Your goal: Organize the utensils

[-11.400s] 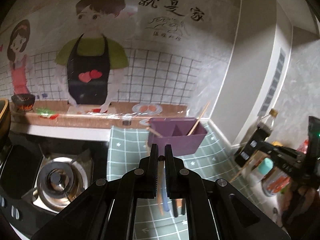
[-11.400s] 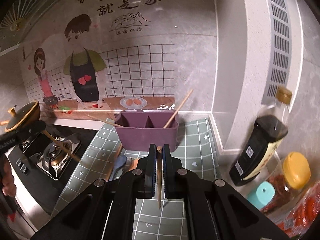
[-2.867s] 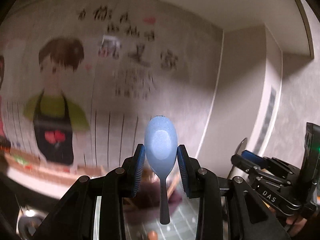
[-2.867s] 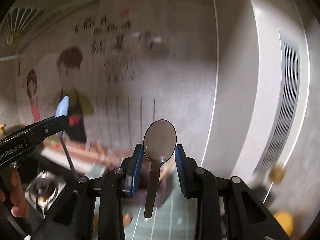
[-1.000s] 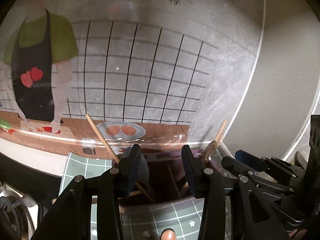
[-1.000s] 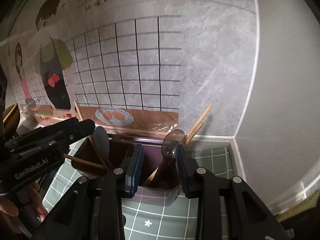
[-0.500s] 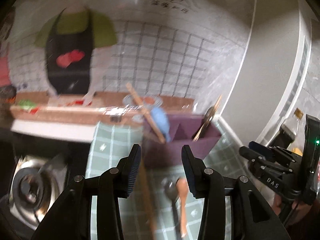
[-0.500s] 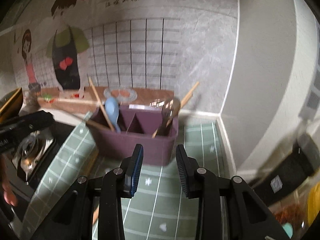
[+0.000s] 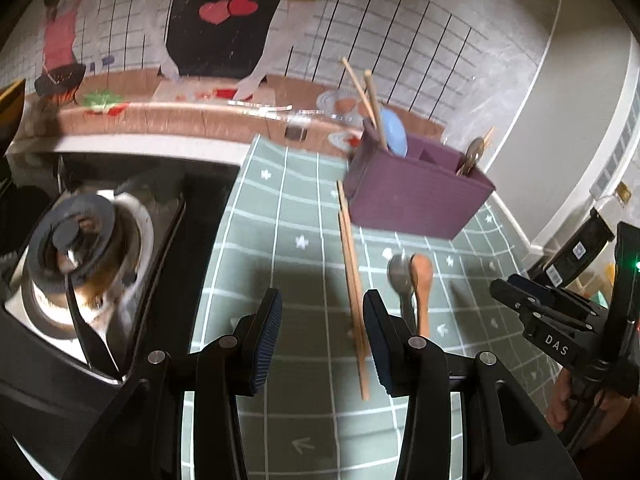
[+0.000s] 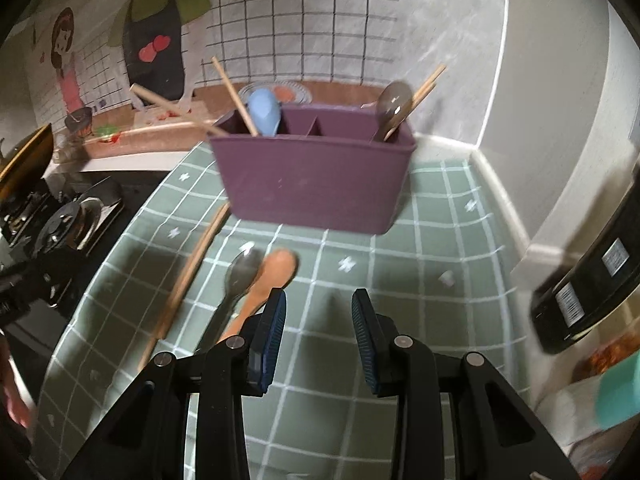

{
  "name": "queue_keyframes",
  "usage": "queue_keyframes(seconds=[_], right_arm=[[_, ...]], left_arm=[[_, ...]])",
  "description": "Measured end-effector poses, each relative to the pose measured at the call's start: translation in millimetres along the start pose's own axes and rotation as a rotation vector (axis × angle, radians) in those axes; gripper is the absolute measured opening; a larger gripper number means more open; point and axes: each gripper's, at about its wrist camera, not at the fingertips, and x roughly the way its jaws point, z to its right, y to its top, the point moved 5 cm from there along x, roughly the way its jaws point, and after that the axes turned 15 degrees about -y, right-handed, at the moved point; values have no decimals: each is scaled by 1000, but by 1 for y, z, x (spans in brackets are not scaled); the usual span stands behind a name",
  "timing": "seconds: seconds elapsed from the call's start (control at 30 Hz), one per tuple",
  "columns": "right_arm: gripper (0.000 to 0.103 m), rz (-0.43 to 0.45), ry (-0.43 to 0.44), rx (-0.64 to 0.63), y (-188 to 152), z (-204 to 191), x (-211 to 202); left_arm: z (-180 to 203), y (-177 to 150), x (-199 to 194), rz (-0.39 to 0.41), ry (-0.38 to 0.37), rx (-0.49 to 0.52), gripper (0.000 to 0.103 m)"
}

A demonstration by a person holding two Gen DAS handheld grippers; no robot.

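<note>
Home kitchen: gas burner (image 9: 86,240), tiled counter (image 9: 280,216)

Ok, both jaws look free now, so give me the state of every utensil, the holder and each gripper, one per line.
Left gripper: jaws open, nothing held.
Right gripper: jaws open, nothing held.
Purple holder: upright on the mat.
Blue spoon: standing in the left compartment.
Brown spoon: standing in the right compartment.
Metal spoon: lying on the mat.
Wooden spoon: lying beside the metal spoon.
Loose chopsticks: lying on the mat.
</note>
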Motion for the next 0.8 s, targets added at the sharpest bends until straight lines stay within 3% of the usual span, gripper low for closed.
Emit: queue_keyframes(seconds=[0.33,0.57,0.8], right_arm=[[32,-76,63,10,-9,-27,19],[32,-80,21,-12,-7,-46,33],[32,-127,49,22,-8,-56,52]], left_arm=[[2,-12,0,-14,9,24,43],[-1,-9,-14,22,41,25,43],[-14,-13,-18,13,53,-6,43]])
